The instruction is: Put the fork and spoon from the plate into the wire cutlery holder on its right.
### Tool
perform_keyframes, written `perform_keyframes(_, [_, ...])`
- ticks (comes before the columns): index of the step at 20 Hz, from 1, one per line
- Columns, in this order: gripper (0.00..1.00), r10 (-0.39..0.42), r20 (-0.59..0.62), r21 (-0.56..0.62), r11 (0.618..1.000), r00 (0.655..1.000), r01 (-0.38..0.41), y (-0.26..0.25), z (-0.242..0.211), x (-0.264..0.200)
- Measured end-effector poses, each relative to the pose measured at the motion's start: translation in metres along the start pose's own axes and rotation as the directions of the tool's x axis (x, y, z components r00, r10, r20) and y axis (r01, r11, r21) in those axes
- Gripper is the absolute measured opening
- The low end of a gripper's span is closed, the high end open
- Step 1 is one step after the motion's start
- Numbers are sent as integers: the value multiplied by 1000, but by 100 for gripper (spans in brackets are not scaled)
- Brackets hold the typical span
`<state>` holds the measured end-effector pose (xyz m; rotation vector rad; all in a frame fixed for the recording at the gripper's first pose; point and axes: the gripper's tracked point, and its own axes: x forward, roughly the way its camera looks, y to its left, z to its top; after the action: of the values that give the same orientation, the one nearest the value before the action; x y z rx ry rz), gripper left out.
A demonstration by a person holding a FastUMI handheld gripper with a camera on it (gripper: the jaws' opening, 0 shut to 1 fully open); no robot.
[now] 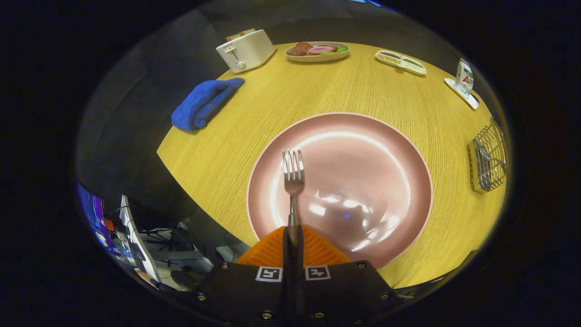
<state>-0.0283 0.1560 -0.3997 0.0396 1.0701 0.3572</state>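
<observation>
Gripper (pixel 293 236): fingers clamped on the fork's handle.
Fork (pixel 293 175): tines forward, over the pink plate (pixel 386 150).
Wire cutlery holder (pixel 488 159): on the table (pixel 254 118), right of plate.

Your gripper (pixel 292 236), fingers clamped on the fork (pixel 293 181), sits above the plate (pixel 363 181). Bare table (pixel 445 136) lies between plate and wire cutlery holder (pixel 488 159); 1 carton (pixel 464 77) stands beyond it.
</observation>
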Motion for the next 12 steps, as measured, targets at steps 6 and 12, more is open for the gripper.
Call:
perform_keyframes(6, [4,39,66,80,996,997,-44,1,21,-10])
perform_keyframes(12, [4,47,132,131,989,990,-64,-9,37,-27])
